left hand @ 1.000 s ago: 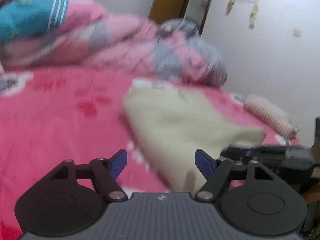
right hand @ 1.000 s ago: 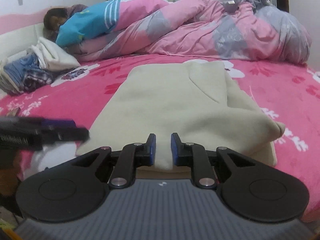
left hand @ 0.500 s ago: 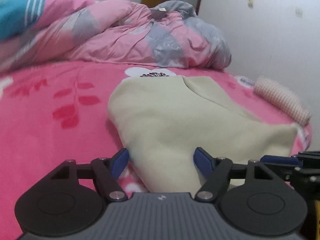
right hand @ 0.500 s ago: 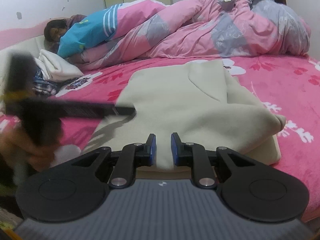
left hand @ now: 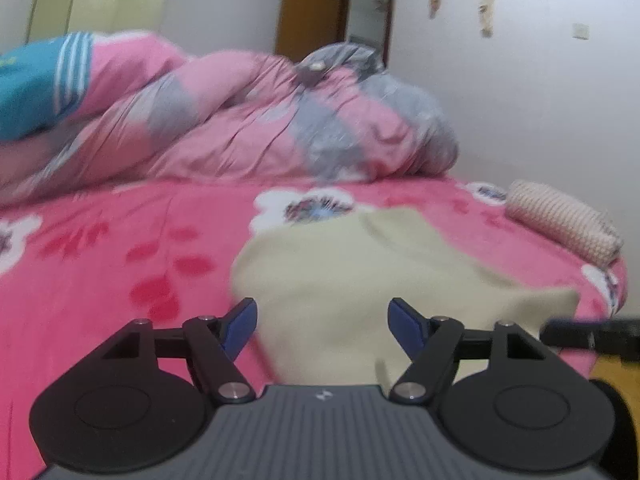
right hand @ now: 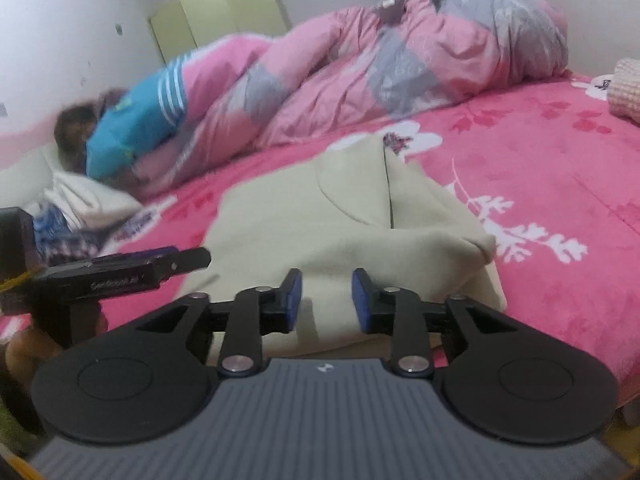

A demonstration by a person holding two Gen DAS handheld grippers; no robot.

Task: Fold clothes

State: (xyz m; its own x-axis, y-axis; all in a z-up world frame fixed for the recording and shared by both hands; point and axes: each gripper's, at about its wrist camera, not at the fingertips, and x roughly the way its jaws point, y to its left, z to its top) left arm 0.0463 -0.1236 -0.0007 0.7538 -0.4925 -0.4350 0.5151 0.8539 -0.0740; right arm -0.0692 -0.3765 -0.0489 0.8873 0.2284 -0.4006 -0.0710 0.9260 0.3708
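Right wrist view: lettering on the left claw is too blurred to read; it gapes empty, while the right claw is opening over the cream garment.

Right gripper is cut off, blurred.

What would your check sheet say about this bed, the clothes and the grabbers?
Surface: pink flowered bedspread.
Job's things: cream garment, folded, flat on the bed.
Clutter: pink and grey duvet; clothes pile; knitted roll; a person lying under the duvet.
Grippers: left gripper open, holding nothing; right gripper jaws opening over the garment's near edge, pads apart from it.
Cables: nothing seen.
Surroundings: white walls, brown door, wardrobe.
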